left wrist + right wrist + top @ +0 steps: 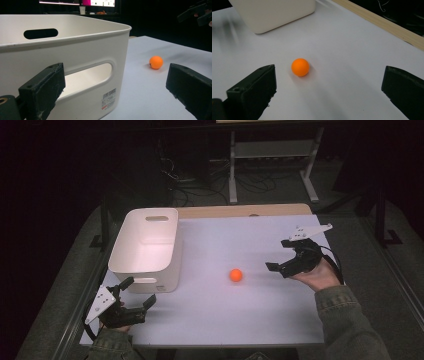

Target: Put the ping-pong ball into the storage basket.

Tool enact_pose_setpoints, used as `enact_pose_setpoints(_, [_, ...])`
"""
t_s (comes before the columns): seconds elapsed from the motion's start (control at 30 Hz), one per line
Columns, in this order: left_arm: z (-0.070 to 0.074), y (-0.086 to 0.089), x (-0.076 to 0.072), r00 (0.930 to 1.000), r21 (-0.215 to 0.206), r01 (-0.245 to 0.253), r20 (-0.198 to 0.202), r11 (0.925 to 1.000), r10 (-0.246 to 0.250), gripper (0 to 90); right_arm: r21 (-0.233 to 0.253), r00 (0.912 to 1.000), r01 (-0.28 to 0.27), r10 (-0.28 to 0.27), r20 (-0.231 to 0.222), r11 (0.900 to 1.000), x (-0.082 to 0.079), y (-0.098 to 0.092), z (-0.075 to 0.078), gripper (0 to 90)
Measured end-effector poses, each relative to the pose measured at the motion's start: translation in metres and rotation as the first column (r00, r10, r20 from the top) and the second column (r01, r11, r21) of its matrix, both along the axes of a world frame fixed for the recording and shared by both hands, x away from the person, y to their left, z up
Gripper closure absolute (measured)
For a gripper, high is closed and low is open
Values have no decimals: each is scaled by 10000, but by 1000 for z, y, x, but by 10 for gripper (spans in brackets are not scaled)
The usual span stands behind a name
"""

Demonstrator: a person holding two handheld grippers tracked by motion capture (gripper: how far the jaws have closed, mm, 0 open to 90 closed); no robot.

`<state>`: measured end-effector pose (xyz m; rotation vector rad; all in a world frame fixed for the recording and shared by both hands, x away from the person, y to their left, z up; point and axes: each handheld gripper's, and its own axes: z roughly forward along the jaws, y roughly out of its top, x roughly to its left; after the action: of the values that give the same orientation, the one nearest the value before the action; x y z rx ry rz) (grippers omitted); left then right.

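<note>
A small white sticker (109,98) with a black barcode and a red mark is seen in the left gripper view, low on the near wall of the white plastic bin (82,47), below its handle slot. Its fine print is too small to be read.

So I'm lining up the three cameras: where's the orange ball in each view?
High view: orange ball at table centre, right of the white bin.
Left gripper view: ball right of centre, past the bin's corner.
Right gripper view: ball left of centre, bin behind.
Shared landmark: the bin.
</note>
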<state>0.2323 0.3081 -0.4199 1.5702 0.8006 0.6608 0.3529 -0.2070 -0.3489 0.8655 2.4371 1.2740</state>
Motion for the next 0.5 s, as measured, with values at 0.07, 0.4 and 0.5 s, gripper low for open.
enact_pose_setpoints(0.07, [0,0,0,10000,-13,4,7,10000,-4,17,-21,10000,-19,19,-49,10000,0,1,0,0])
enact_pose_setpoints(0.4, [0,0,0,10000,-4,12,18,10000,-12,18,-197,9996,-271,271,-37,9994,6,10,6,0])
enact_pose_setpoints(0.5, [0,0,0,10000,-5,12,3,10000,-12,17,-251,9994,-352,351,-44,9991,7,12,6,0])
